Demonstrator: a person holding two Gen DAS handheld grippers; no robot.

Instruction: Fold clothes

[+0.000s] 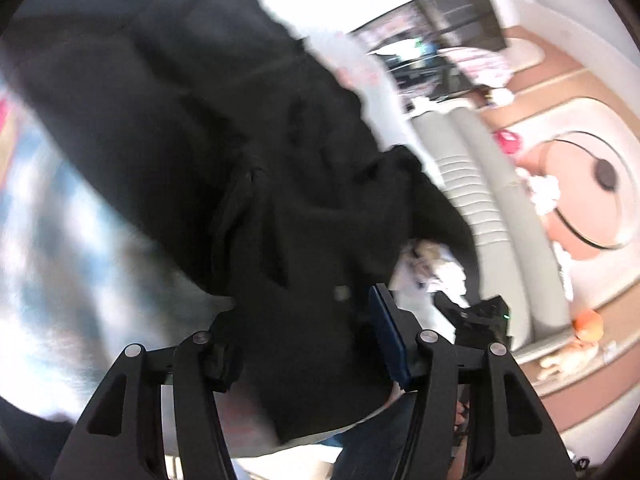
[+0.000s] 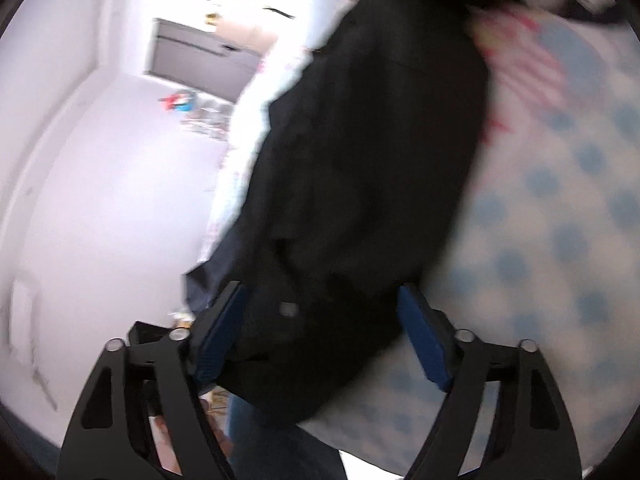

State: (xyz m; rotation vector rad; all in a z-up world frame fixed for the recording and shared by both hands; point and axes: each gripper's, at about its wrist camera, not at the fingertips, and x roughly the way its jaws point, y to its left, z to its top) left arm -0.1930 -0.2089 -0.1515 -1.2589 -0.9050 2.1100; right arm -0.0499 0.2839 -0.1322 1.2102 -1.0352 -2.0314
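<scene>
A black garment (image 1: 248,152) fills the left wrist view, bunched and blurred. It runs down between the fingers of my left gripper (image 1: 308,344): the cloth covers the left pad and lies against the blue right pad (image 1: 390,336), so the jaws are shut on it. In the right wrist view the same black garment (image 2: 360,168) hangs over a dotted bed sheet (image 2: 560,240). My right gripper (image 2: 320,332) stands wide around its lower fold. The cloth brushes the left blue pad (image 2: 218,336), while a strip of sheet shows beside the right pad (image 2: 424,340).
The other gripper's black body (image 1: 480,316) sits just right of my left gripper. A grey padded headboard or sofa (image 1: 472,184) and a pink and white wall (image 1: 580,140) lie to the right. A white wall (image 2: 100,200) and a person's jeans (image 2: 280,448) show below.
</scene>
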